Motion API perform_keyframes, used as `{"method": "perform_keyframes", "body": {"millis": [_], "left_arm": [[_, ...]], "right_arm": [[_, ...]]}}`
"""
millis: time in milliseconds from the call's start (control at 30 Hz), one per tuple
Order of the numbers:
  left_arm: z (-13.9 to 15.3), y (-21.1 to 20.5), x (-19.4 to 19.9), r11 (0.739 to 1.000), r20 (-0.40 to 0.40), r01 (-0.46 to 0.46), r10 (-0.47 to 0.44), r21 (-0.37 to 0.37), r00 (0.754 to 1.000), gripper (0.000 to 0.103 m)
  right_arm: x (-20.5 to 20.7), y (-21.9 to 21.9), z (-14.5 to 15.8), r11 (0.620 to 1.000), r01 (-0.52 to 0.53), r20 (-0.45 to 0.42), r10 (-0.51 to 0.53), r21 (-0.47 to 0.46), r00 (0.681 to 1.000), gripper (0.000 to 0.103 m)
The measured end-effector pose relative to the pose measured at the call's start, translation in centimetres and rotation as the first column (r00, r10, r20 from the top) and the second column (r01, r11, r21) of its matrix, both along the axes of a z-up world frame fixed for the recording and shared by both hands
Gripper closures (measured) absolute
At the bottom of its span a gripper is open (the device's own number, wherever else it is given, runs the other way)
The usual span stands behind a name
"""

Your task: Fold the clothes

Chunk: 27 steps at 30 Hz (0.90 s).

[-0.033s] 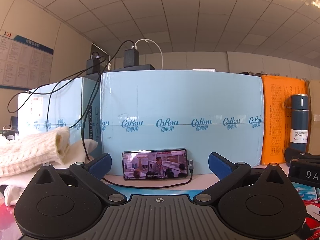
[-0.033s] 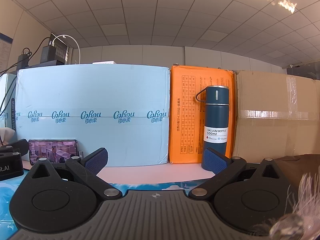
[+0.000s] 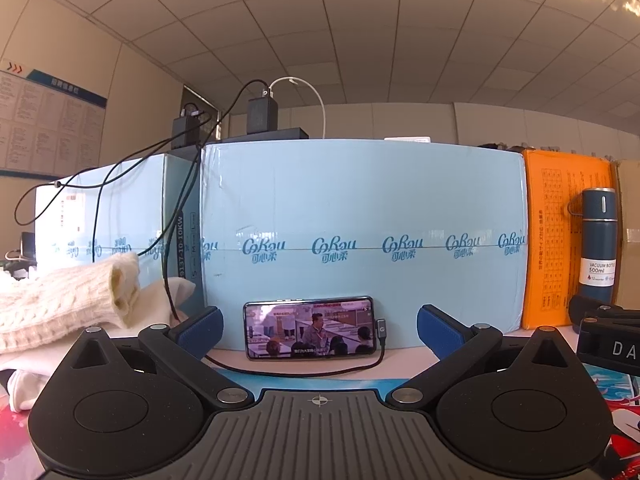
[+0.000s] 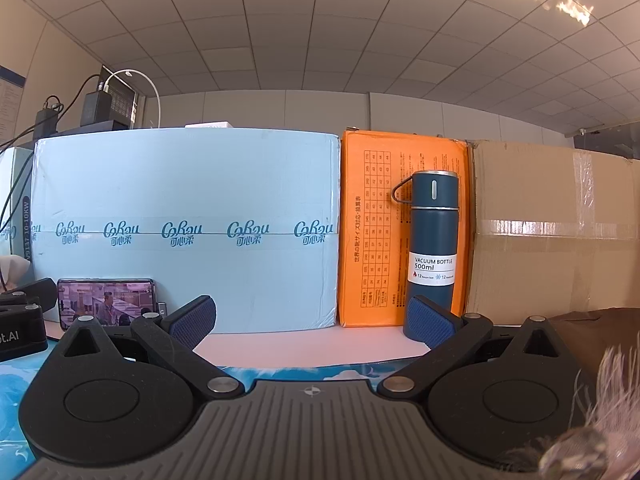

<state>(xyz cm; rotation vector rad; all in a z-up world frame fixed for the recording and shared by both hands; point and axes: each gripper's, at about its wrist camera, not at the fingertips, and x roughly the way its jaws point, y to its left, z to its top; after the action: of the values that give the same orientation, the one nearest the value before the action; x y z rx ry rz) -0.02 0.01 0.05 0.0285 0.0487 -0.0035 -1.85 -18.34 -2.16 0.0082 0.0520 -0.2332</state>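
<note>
A cream cable-knit sweater [image 3: 60,304] lies piled at the left of the left wrist view, over a white garment [image 3: 160,296]. My left gripper [image 3: 320,330] is open and empty, to the right of the pile and apart from it. My right gripper [image 4: 314,322] is open and empty, level over the table. A dark brown garment [image 4: 592,332] shows at the right edge of the right wrist view, with pale fringe [image 4: 612,392] in front of it. The other gripper shows at the right edge of the left view [image 3: 600,320] and the left edge of the right view [image 4: 24,312].
A light-blue box [image 3: 360,208] stands along the back, with a phone [image 3: 310,328] leaning on it and a cable [image 3: 300,372] on the table. An orange box [image 4: 400,200], a blue vacuum bottle [image 4: 432,248] and a cardboard box [image 4: 552,232] stand to the right.
</note>
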Motion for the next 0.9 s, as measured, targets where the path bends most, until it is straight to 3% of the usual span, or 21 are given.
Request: {"method": "perform_keyframes", "body": {"millis": [133,900], "left_arm": [[0.08,-0.04,0.18,1.0,-0.03,0.0,0.0,0.004,1.0,0.0],[-0.28,0.12,0.29,1.0,-0.024,0.021,-0.021,-0.006,1.0,0.0]], "right_arm": [[0.13,0.06,-0.07,1.0,-0.005,-0.003,0.005,0.002,1.0,0.0],[0.12,0.24,0.0,1.0,-0.023,-0.009,0.023,-0.01,1.0,0.0]]}}
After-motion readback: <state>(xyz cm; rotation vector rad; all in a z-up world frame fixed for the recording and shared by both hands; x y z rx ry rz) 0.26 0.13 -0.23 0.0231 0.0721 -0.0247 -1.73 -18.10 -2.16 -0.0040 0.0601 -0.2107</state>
